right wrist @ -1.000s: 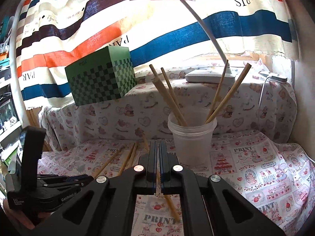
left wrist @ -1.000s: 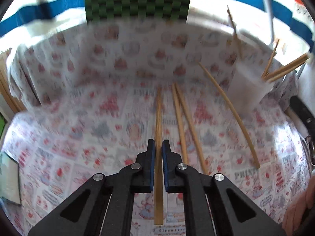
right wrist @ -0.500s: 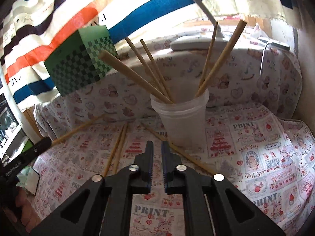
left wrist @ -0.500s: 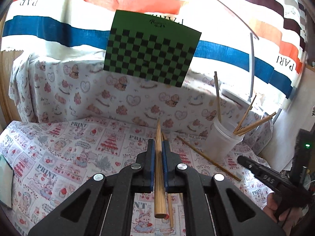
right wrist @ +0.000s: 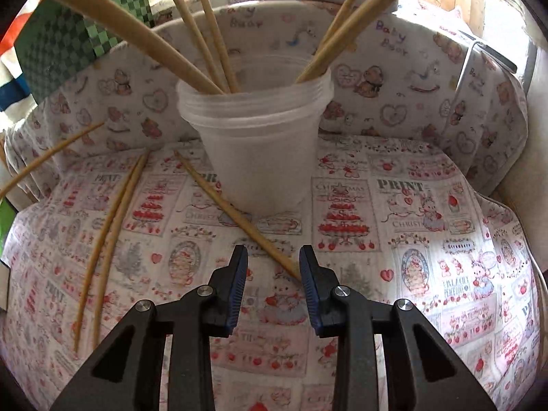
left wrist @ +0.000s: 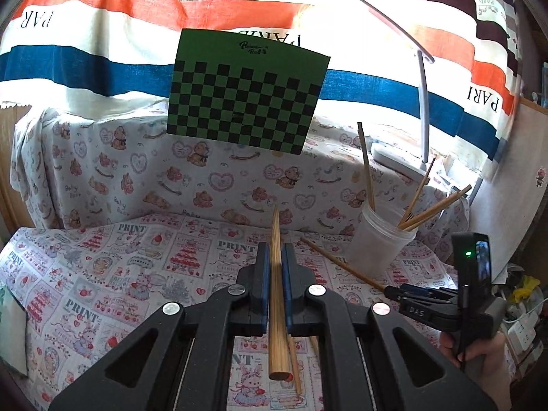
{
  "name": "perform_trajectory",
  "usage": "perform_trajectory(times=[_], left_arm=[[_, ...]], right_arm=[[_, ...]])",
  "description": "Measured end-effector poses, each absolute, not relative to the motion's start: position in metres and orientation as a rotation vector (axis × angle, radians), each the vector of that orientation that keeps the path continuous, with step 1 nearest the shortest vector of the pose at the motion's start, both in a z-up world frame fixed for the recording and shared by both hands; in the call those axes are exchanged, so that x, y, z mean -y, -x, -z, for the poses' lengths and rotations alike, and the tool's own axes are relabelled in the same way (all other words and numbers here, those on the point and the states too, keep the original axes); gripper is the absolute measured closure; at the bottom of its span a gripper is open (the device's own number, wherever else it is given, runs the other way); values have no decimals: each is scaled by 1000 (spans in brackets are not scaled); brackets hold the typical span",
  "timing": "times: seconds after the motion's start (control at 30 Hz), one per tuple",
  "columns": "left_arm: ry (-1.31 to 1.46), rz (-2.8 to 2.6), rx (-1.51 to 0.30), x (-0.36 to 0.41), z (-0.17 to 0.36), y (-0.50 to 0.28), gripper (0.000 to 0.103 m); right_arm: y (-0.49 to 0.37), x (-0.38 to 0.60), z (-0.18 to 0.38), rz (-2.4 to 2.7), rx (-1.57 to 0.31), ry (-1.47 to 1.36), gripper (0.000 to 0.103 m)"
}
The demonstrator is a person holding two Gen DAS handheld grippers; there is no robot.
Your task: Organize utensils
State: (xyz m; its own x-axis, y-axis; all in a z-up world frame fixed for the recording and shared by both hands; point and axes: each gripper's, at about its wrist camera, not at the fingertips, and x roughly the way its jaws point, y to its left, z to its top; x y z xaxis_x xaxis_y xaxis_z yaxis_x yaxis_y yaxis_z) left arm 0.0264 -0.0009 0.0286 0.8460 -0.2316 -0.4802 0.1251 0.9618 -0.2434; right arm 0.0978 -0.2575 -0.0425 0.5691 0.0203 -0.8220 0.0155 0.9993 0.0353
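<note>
The bench (right wrist: 428, 205), draped in a printed cloth, is carrying the whole layout; a green checkered box (left wrist: 246, 92) is standing at the back.

The translucent cup (right wrist: 260, 157) is sitting near the middle-right of the bench and is already holding several chopsticks leaning against its rim.

Loose chopsticks are lying flat on the cloth: a pair (right wrist: 106, 239) well off to the left of the right tool, and a single chopstick (right wrist: 236, 215) running diagonally from beside the cup's base down toward the right tool.

The right tool (right wrist: 274, 270) is pointing steeply down at the cloth, its jaws have just been opening and are standing part-way apart with nothing pressed between them. The near end of the single chopstick is lying between the jaws, close against the right-hand one. Its long axis is crossing the tool's pointing line at a slant, up-left toward the cup. Judgement: this is the nearer hand for that stick, and a slight turn of the wrist would be needed to square the pads across it.

The left tool (left wrist: 275, 274) is gripping one chopstick (left wrist: 276, 294) lengthwise, tip forward, raised above the bench. The cup is lying forward and to its right.
</note>
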Motion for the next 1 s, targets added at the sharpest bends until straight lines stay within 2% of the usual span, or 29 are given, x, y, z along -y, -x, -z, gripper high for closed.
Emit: perform_trajectory(times=[0.2, 0.3, 0.47, 0.5, 0.53, 0.67, 0.77, 1.0], left_arm=[[233, 201, -554, -3, -27, -30, 97], [240, 202, -557, -4, -26, -31, 97], [238, 198, -567, -5, -26, -32, 97], [238, 197, -569, -5, -25, -32, 97], [239, 196, -571, -6, -25, -33, 97], [243, 194, -571, -8, -25, -33, 97], [229, 199, -569, -7, -26, -32, 97], [195, 207, -590, 1, -22, -35, 97]], right_arm=[[-104, 260, 49, -28, -1005, -28, 70], [-102, 254, 49, -46, -1008, 3, 79], [-93, 230, 47, -105, -1009, 104, 81], [-91, 226, 46, -106, -1005, 124, 84], [-90, 224, 46, -110, -1002, 132, 91], [-79, 218, 40, -133, -977, 88, 92], [-65, 219, 18, -189, -876, 39, 94], [-21, 233, -36, -169, -494, -94, 96]])
